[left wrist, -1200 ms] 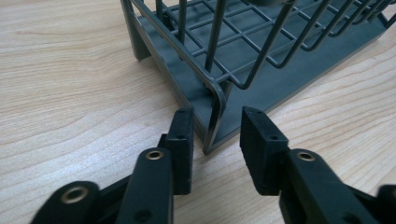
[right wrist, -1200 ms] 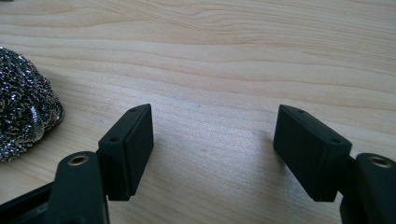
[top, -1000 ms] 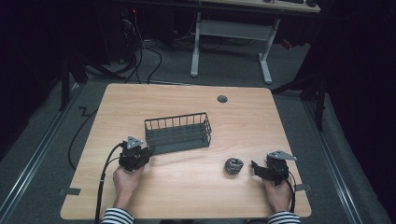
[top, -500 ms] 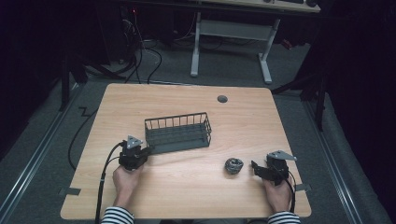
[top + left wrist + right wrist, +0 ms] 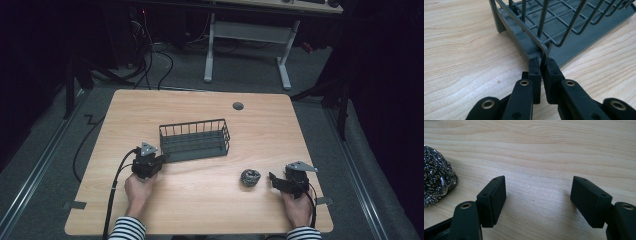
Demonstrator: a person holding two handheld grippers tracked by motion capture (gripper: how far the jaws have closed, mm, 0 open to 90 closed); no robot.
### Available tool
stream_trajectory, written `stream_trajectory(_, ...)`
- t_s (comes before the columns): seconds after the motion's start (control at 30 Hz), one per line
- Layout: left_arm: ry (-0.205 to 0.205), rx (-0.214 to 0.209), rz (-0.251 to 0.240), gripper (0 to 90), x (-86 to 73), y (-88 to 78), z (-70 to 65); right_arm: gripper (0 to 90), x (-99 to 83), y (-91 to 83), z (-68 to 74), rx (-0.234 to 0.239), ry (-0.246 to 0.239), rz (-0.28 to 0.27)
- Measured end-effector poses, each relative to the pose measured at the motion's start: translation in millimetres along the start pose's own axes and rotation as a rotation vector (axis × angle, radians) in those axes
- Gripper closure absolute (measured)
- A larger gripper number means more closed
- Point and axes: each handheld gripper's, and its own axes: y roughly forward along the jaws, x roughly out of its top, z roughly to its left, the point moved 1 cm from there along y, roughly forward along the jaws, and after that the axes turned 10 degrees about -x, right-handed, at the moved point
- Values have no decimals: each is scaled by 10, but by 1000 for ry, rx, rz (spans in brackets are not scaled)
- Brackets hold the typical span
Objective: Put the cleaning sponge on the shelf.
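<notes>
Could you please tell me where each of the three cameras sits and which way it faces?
High view: above the person's side, facing forward and down on the light wooden table; forearms, both grippers.
Left gripper view: along its jaws, shut on the dark grey wire basket corner.
Right gripper view: along open jaws; crinkled steel-wool scourer beside.
Shared: basket, scourer, table.

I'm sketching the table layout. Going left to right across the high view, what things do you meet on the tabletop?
Left gripper, clamped on the near-left corner of the wire basket → steel wool scourer → right gripper, its jaws open with nothing between them.
</notes>
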Motion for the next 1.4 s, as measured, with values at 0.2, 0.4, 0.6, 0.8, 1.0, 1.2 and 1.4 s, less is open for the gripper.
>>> stream_trajectory(0.2,-4,-14,5,852,56,75,-25,290,0,-1,1,0,0,0)
stream_trajectory(0.4,-15,-30,-5,845,84,129,-43,290,-1,-1,1,-1,0,0)
stream_trajectory(0.6,-24,-51,6,634,80,114,-63,290,-1,-2,2,-1,0,0)
stream_trajectory(0.8,-35,-35,-6,441,78,43,-78,290,-1,-1,1,0,0,0)
stream_trajectory(1.0,-58,-9,-15,378,-24,-75,-31,290,-1,-1,1,0,0,0)
stream_trajectory(1.2,-46,37,6,360,-159,-174,-2,290,0,-1,1,0,1,0)
stream_trajectory(1.4,-38,86,36,349,-289,-244,35,293,1,1,3,-1,5,0)
